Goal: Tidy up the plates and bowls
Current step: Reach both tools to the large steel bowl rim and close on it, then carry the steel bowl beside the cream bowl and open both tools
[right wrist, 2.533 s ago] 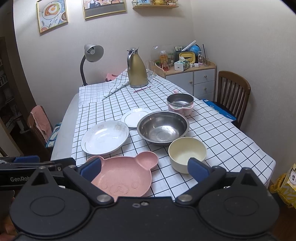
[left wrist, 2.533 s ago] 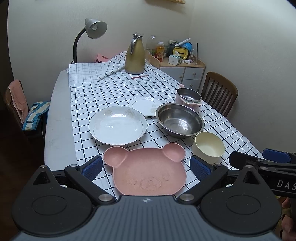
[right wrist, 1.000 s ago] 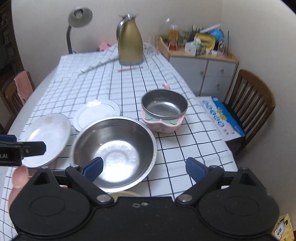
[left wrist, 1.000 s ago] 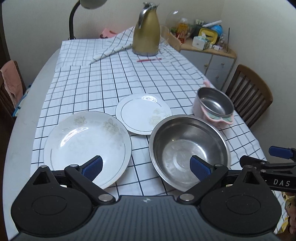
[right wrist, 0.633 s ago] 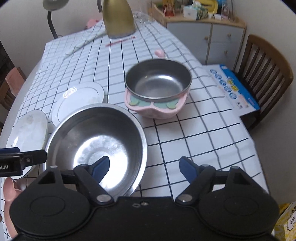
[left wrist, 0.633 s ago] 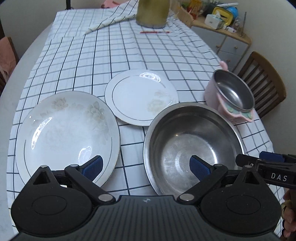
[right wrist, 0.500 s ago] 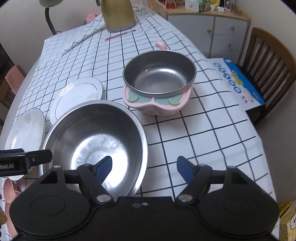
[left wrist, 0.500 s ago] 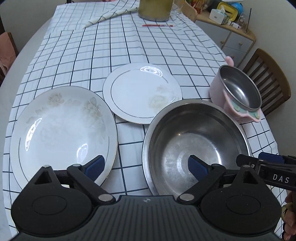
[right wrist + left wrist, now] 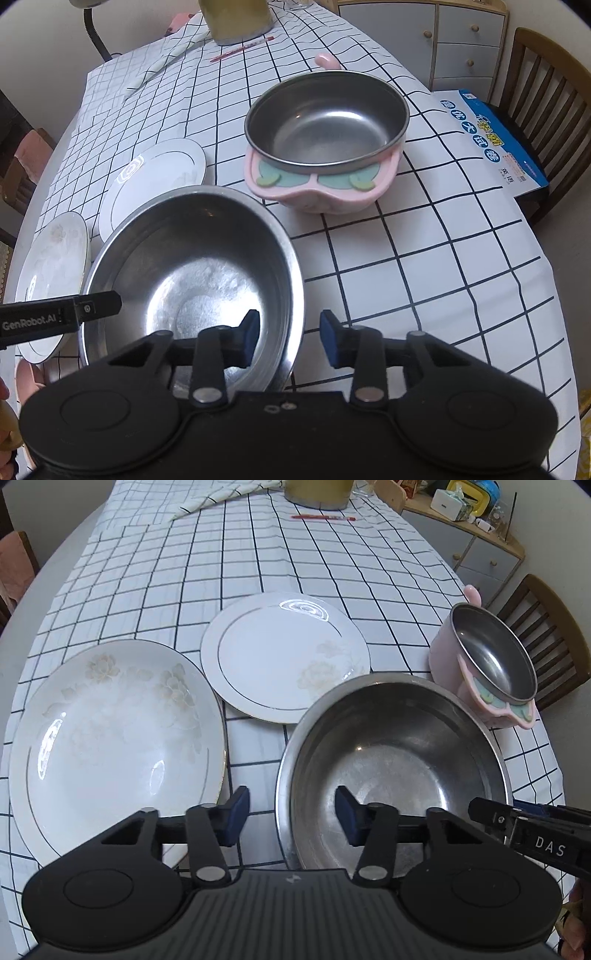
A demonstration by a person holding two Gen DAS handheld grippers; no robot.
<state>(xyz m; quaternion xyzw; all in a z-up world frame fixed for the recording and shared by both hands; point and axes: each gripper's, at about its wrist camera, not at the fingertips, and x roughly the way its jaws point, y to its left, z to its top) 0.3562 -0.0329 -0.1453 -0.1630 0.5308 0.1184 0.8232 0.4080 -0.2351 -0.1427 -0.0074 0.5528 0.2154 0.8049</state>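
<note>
A large steel bowl [image 9: 395, 753] sits on the checked cloth, also in the right wrist view [image 9: 192, 269]. My left gripper [image 9: 291, 821] straddles its left rim, fingers partly closed with a gap. My right gripper [image 9: 288, 338] straddles its right rim the same way. A large floral plate [image 9: 110, 738] lies left of the bowl and a smaller white plate [image 9: 284, 653] behind it. A pink steel-lined bowl [image 9: 325, 140] stands behind right, also in the left wrist view [image 9: 487, 668].
A gold kettle [image 9: 236, 18] and a red pen [image 9: 323, 517] are at the table's far end. A wooden chair [image 9: 546, 99] with a blue box [image 9: 495, 140] stands right. A cabinet [image 9: 458, 40] is behind it.
Both grippers moved forward and down to the steel bowl. Their fingers narrowed around its left and right rims. The pink bear plate and cream bowl dropped out of view.
</note>
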